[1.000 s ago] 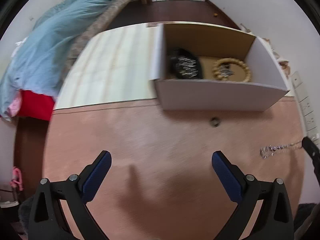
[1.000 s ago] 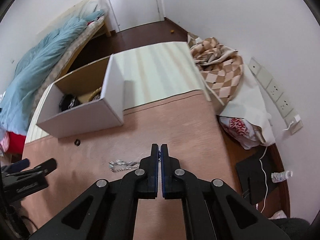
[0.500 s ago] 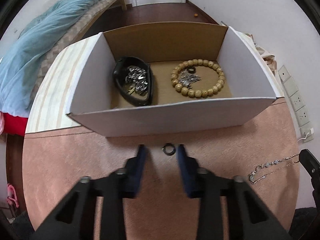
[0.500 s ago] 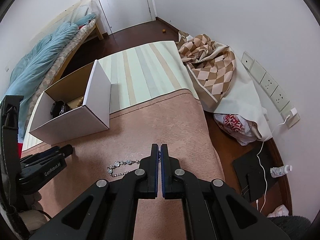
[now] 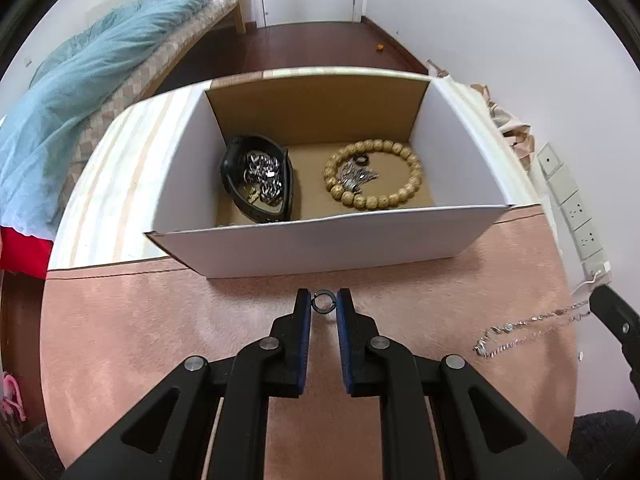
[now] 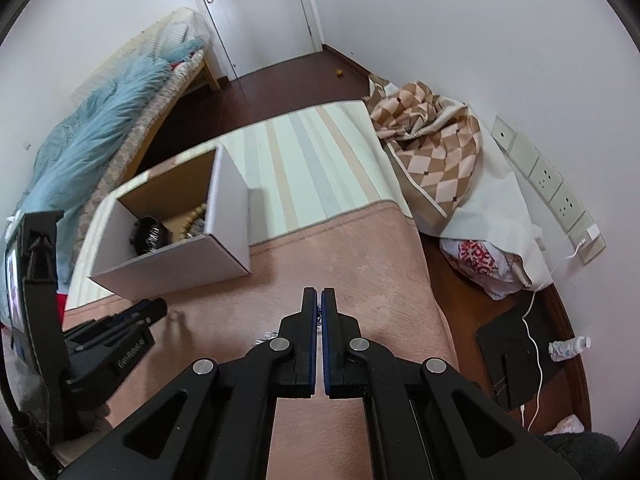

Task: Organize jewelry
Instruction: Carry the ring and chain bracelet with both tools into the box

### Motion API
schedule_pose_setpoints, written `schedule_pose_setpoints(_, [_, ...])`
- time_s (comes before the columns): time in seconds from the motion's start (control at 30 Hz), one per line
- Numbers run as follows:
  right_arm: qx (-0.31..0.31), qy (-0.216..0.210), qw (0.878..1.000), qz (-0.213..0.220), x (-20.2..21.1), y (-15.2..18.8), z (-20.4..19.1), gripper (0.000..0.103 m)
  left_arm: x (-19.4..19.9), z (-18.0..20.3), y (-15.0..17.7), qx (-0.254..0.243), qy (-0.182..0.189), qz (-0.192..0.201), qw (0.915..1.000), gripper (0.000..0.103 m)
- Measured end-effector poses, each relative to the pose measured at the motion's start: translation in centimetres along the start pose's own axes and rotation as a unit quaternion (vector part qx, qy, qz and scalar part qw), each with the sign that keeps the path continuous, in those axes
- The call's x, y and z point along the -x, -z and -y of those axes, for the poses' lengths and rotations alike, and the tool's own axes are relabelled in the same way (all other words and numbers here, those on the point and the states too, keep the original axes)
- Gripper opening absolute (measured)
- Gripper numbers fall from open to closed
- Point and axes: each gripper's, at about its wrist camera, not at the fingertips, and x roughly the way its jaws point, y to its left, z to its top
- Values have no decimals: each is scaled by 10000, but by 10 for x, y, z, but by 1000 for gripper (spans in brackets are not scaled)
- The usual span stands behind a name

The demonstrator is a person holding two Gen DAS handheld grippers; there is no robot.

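Ring point(image 5: 323, 303): small dark metal loop, sitting between left gripper point(image 5: 323, 305) pads, narrow gap closing on it.
Right gripper point(image 6: 319, 304): pinching silver chain point(image 5: 524, 330); the chain is showing in left view only, at 3 o'clock.

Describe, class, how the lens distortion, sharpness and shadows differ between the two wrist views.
Left wrist view: fisheye bows the white box edge; small ring sharp, faint shadow beneath. Right wrist view: wall sockets curve at the rim; focus crisp, soft even light, black corners.

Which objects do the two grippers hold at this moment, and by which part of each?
The left gripper pinches the small ring by its opposite sides. The right gripper is shut on one end of the silver necklace.
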Motion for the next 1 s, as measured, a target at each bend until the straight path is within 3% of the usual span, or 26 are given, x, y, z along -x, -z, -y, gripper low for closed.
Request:
schedule_pose_setpoints(0.4, [250, -445, 9976, 463, 58, -28, -24, 2, 73, -4, -1, -103, 353, 532, 9979, 10])
schedule_pose_setpoints(0.63, [531, -894, 9914, 795, 90, -75, -54, 2, 115, -22, -44, -58, 630, 779, 9950, 10])
schedule_pose_setpoints(0.8, [757, -1144, 9878, 732, 79, -114, -84, 2, 111, -39, -84, -195, 510, 704, 9960, 10])
schedule_pose_setpoints(1.0, [974, -1159, 9884, 147, 22, -144, -116, 2, 75, -59, -114, -39, 657, 235, 9976, 10])
